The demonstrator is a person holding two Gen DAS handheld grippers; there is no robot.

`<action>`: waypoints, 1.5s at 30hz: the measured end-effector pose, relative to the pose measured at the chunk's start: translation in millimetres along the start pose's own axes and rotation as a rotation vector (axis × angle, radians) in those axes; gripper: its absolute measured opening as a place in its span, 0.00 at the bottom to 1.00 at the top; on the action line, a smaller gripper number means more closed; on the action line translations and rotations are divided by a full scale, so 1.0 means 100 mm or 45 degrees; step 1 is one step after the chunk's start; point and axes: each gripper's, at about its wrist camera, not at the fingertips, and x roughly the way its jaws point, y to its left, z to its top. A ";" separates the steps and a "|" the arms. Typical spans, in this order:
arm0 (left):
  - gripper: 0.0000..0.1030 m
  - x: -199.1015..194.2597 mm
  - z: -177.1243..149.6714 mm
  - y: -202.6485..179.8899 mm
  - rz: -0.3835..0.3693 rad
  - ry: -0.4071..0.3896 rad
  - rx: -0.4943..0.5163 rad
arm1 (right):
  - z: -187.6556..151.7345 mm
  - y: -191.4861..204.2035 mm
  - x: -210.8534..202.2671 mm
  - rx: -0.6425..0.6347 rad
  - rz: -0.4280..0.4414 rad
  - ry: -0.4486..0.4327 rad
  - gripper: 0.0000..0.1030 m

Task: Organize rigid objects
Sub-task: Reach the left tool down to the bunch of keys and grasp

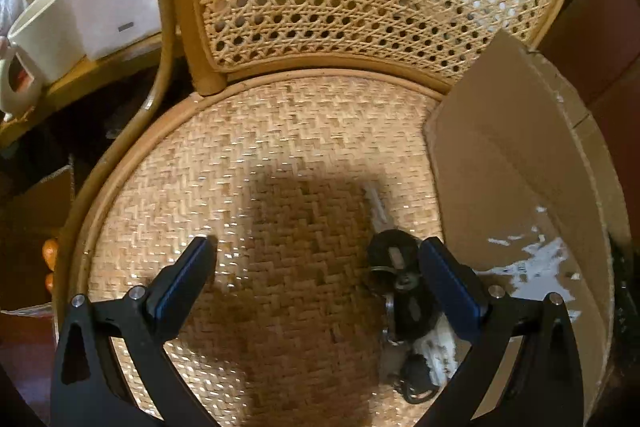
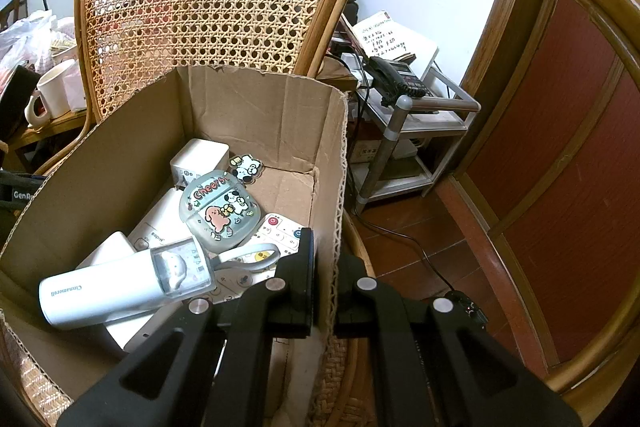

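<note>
a bunch of black keys (image 1: pixel 400 281) lies on the woven chair seat, just beside the cardboard box (image 2: pixel 256 115). in the box lie a white bottle (image 2: pixel 120 285), a cartoon case (image 2: pixel 220 211) and remotes (image 2: pixel 276 231).

Matt corrugated cardboard box (image 2: pixel 256 115) on glossy woven rattan seat (image 1: pixel 248 155).

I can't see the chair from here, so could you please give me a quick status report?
Left gripper open, low over bunch of keys on chair seat. Right gripper shut on cardboard box wall. Nothing in the way.
</note>
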 end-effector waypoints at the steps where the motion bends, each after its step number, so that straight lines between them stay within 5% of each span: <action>1: 0.98 0.00 0.01 -0.01 -0.014 0.003 0.003 | 0.00 0.00 0.00 0.000 0.000 0.000 0.07; 16: 0.97 0.12 -0.06 -0.16 0.107 0.003 0.098 | 0.01 0.01 0.00 0.004 -0.003 0.000 0.07; 21: 0.76 0.05 -0.09 -0.24 0.083 0.020 0.128 | 0.01 0.01 0.00 0.005 -0.002 0.000 0.07; 23: 0.57 0.03 -0.09 -0.29 0.047 0.046 0.115 | 0.01 0.01 0.00 0.005 -0.002 0.000 0.07; 28: 0.29 0.04 -0.12 -0.40 -0.001 0.130 0.090 | 0.01 0.01 0.00 0.005 -0.002 -0.001 0.07; 36: 0.26 -0.02 -0.18 -0.61 0.083 0.094 0.204 | 0.01 0.01 0.00 0.004 -0.003 0.000 0.07; 45: 0.25 -0.33 -0.12 -0.36 0.078 -0.015 0.050 | 0.02 0.02 -0.01 -0.023 -0.006 -0.002 0.07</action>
